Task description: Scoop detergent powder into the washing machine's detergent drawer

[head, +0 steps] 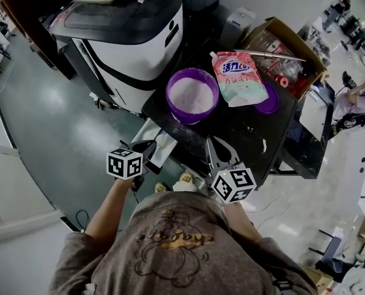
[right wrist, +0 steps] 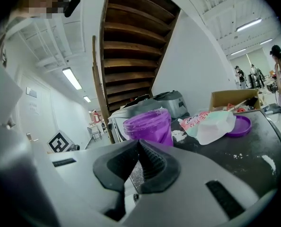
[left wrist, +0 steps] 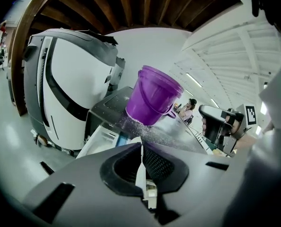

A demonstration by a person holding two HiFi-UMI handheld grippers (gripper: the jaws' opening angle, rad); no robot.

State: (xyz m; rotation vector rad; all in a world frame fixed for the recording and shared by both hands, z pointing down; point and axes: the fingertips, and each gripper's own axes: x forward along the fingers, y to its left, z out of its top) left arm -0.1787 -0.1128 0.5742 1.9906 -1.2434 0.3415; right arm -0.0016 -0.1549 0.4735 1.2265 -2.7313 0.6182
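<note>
Careful: with your left tool [left wrist: 141, 144] and right tool [right wrist: 139, 141] both clenched empty, the powder-filled purple tub [head: 192, 95] sits near the tabletop [head: 244, 134] edge above the drawer [left wrist: 99, 140], so a clumsy nudge could spill it.

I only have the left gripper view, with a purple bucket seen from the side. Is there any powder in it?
Observer: Yes. The head view looks down into the purple bucket and shows white powder inside.
Operator: Is anything lying behind the bucket?
Observer: A pink detergent pouch lies flat on the table, just to the bucket's right.
Operator: What about the jaws of the other gripper?
Observer: The right gripper has its jaws together, with nothing between them.
</note>
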